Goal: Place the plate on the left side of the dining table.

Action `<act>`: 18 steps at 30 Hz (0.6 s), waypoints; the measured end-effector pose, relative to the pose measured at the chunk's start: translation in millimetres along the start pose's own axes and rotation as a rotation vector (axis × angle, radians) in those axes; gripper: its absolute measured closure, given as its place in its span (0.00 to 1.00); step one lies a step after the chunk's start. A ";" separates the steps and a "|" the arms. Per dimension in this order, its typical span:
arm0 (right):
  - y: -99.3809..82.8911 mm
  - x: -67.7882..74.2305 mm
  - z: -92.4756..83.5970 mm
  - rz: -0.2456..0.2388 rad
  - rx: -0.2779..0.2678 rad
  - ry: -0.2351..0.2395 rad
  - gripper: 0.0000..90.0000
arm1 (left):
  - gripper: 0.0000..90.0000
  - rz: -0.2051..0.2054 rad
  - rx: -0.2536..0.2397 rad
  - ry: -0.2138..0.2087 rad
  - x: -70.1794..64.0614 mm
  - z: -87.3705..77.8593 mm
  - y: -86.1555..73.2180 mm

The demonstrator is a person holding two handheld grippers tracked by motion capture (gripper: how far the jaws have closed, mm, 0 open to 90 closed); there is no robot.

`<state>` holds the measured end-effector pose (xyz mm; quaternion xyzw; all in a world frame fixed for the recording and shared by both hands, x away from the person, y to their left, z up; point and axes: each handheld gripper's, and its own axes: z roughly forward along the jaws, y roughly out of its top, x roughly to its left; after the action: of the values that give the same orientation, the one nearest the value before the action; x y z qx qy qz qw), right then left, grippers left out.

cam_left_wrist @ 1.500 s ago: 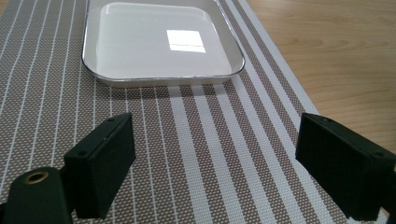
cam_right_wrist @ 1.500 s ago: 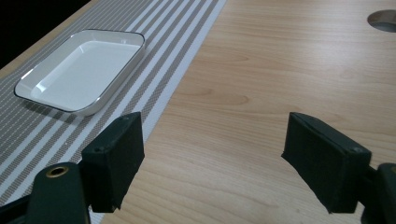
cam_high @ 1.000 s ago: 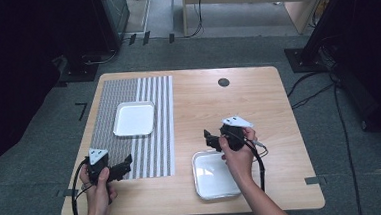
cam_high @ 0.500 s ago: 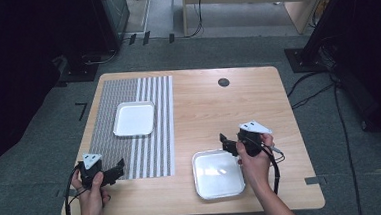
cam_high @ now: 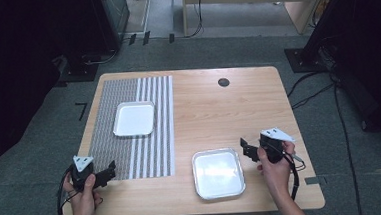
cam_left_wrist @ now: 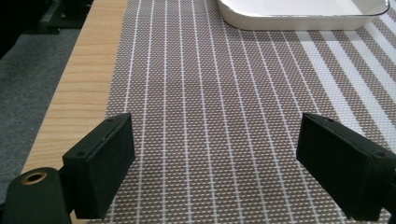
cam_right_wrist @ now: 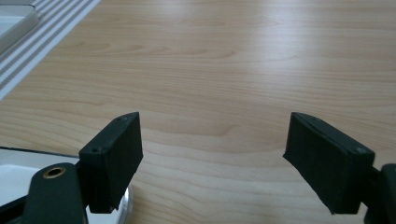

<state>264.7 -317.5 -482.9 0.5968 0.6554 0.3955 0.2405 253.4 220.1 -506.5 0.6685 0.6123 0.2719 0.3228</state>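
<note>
The left gripper (cam_high: 113,168) rests low over the near left corner of the striped mat (cam_high: 130,141), jaws spread wide with nothing between them; in the left gripper view the white tray (cam_left_wrist: 299,14) lies well ahead on the mat (cam_left_wrist: 210,102). Risk: a low forward reach could catch the mat's weave or edge and drag it, shifting the white tray (cam_high: 133,118) with it. The metal tray (cam_high: 218,173) sits on bare counter (cam_high: 214,111) near the front edge, between the two hands. Risk: its thin rim gives little purchase; a one-sided pinch would likely tilt it or slide it toward the counter's front edge. The right gripper (cam_high: 244,148) is held just beside the metal tray's far right corner, jaws also spread and empty; the right gripper view shows the tray rim (cam_right_wrist: 18,168) at its lower left. Risk: its trailing cable may snag. A dark round grommet (cam_high: 223,82) lies far back, well clear. Nothing stands between either gripper and its nearest tray.
</note>
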 end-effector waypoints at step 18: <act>-33.8 -57.0 -20.7 0.046 0.031 -0.082 0.21 | 0.13 0.030 0.024 0.016 15.4 -0.8 -4.9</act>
<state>238.2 -376.8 -507.2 0.6310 0.6373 0.3660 0.2486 251.2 235.7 -510.2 0.6792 0.6081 0.2747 0.3057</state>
